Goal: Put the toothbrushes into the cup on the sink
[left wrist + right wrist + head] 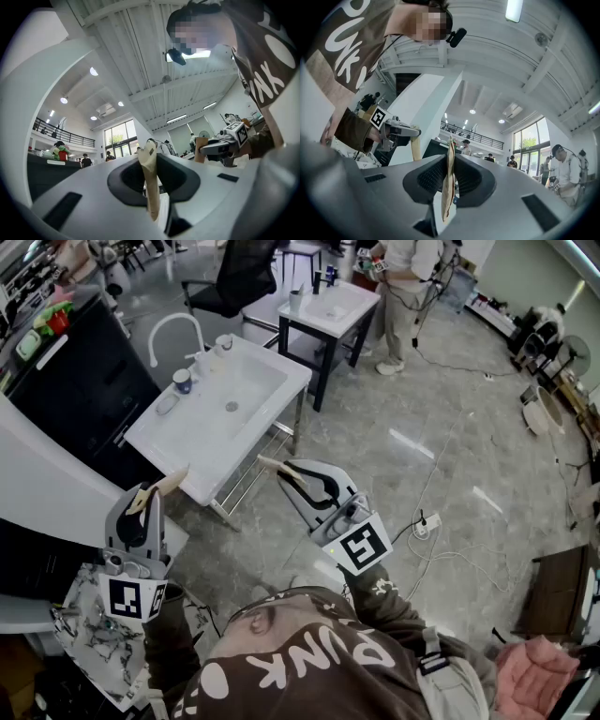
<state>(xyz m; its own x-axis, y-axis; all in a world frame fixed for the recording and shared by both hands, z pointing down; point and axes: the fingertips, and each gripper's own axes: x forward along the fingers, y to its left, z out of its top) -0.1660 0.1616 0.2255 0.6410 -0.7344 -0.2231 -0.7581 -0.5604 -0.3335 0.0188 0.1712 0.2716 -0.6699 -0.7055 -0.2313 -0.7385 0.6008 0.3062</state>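
In the head view, the left gripper [175, 479] and the right gripper [268, 464] are held with jaws pressed together, nothing between them. The sink [274, 382] stands ahead, well apart. The cup [183, 382] on its surface is nearer to the left gripper. The toothbrushes cannot be made out. In the left gripper view, shut jaws are pointed at the ceiling. The same is seen in the right gripper view.
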